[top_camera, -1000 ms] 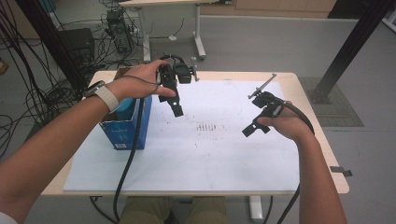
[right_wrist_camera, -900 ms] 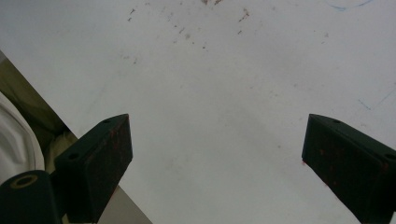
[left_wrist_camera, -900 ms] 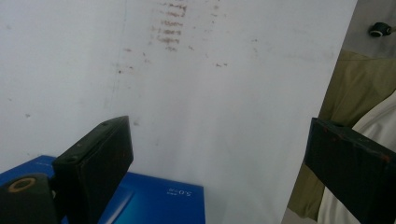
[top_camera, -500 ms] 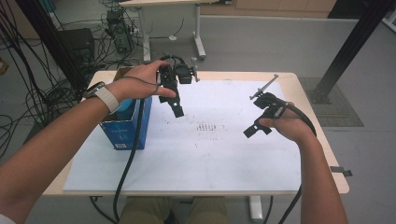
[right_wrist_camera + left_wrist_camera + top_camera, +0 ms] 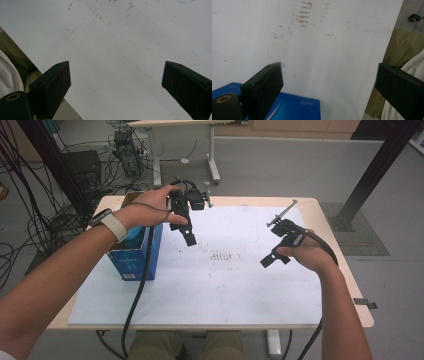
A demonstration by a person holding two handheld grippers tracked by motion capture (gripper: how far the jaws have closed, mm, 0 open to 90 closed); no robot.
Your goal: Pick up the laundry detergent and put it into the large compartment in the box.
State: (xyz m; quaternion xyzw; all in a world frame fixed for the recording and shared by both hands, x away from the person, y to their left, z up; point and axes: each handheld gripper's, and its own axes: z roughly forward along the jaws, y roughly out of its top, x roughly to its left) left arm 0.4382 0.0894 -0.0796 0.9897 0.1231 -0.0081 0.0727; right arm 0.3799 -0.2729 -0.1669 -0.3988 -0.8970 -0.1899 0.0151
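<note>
- We hold our left claw [image 5: 187, 232] up in the air, just beside the blue box [image 5: 136, 254], on the side toward the middle of the white sheet [image 5: 240, 295].
- In the left claw view its jaws stand wide apart, and there is nothing between them.
- That view looks down past a corner of the blue box [image 5: 294, 107], so the box is close under this claw.
- We hold our right claw [image 5: 272, 259] far from the blue box, over the other side of the white sheet.
- In the right claw view its jaws are wide apart too, with bare white sheet [image 5: 120, 62] between them.
- The blue box stands upright on the surface [image 5: 327, 212], at the edge of the white sheet. Its top looks open, but our left hand [image 5: 150, 210] covers it and we cannot tell what is inside.
- Little brown marks [image 5: 225, 256] lie on the sheet between the two claws.
- We think the job has hardly begun. No claw has hold of anything, and nothing has been set out on the sheet.
- What is left looks like almost all of it: reach for the box, take hold, and do the work with it.
</note>
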